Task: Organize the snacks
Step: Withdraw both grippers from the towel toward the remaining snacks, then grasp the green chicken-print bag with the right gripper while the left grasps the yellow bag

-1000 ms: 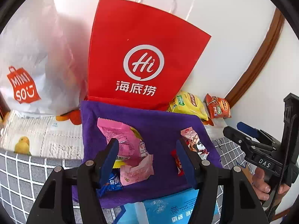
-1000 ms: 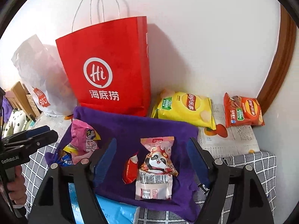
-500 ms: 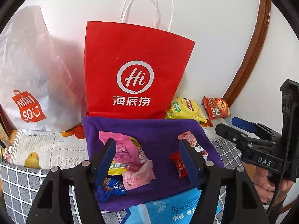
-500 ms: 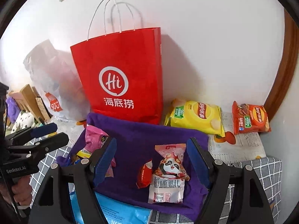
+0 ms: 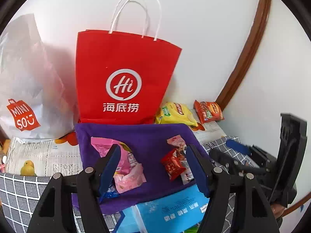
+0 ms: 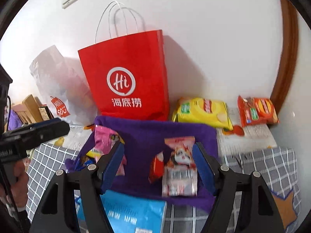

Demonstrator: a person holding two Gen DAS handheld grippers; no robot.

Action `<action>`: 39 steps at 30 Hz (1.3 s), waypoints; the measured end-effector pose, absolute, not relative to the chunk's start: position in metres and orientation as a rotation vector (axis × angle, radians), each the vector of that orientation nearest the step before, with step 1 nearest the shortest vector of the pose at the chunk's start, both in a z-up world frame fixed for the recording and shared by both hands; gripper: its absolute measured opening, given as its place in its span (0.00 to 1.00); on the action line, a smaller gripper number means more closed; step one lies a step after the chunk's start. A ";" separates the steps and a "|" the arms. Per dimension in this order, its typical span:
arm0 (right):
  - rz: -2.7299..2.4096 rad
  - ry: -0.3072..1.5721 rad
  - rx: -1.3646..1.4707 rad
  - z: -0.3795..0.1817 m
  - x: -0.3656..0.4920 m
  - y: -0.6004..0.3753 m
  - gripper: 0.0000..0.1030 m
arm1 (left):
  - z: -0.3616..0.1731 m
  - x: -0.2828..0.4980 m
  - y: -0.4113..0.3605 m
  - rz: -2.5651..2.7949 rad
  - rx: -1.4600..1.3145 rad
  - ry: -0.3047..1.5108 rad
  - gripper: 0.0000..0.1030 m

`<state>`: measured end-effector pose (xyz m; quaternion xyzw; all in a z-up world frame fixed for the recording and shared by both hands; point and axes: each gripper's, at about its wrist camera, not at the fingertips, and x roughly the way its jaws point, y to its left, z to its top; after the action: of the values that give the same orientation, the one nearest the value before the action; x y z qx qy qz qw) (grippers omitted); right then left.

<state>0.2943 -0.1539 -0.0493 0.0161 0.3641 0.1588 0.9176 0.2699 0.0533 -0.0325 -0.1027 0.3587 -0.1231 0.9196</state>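
Note:
A purple cloth [image 5: 145,136] lies on the checked surface and carries small snacks. Pink packets [image 5: 128,167] lie at its left, a small red packet [image 5: 173,165] and a panda-print packet [image 6: 180,167] at its right. Behind the cloth a red paper bag [image 5: 122,77] with white handles stands against the wall. My left gripper [image 5: 153,151] hovers open above the cloth's near half, its fingers straddling the gap between the two snack groups. My right gripper [image 6: 159,145] hangs over the same cloth, its jaws closing slightly with nothing pressed between them; the panda packet lies beside its right finger.
A yellow chip bag [image 6: 202,110] and an orange chip bag [image 6: 256,110] lie by the wall at the right. A white plastic shopping bag [image 5: 29,89] stands left of the red bag. A blue packet [image 5: 171,211] lies at the cloth's near edge. A brown door frame [image 6: 287,58] borders the right side.
The left gripper rose and drew back, bringing the red bag's handles into view, and its jaws widened a little. The right gripper slid sideways to the left over the cloth.

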 end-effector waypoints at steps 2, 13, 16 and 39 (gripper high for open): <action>0.306 0.769 0.041 -0.050 0.284 -0.162 0.71 | -0.026 0.265 0.050 -0.260 -0.201 0.729 0.65; 0.253 0.853 0.021 -0.064 0.206 -0.184 0.61 | -0.004 0.235 0.027 -0.283 -0.141 0.737 0.65; 0.266 0.862 0.029 -0.072 0.185 -0.185 0.61 | -0.010 0.215 0.028 -0.279 -0.120 0.753 0.65; 0.401 1.012 0.096 -0.148 0.149 -0.122 0.54 | -0.098 0.107 0.079 -0.258 -0.213 0.916 0.65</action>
<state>0.1488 -0.1224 -0.1483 0.0454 0.4812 0.1905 0.8544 0.1071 0.0792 -0.0975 -0.1025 0.4403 -0.1241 0.8833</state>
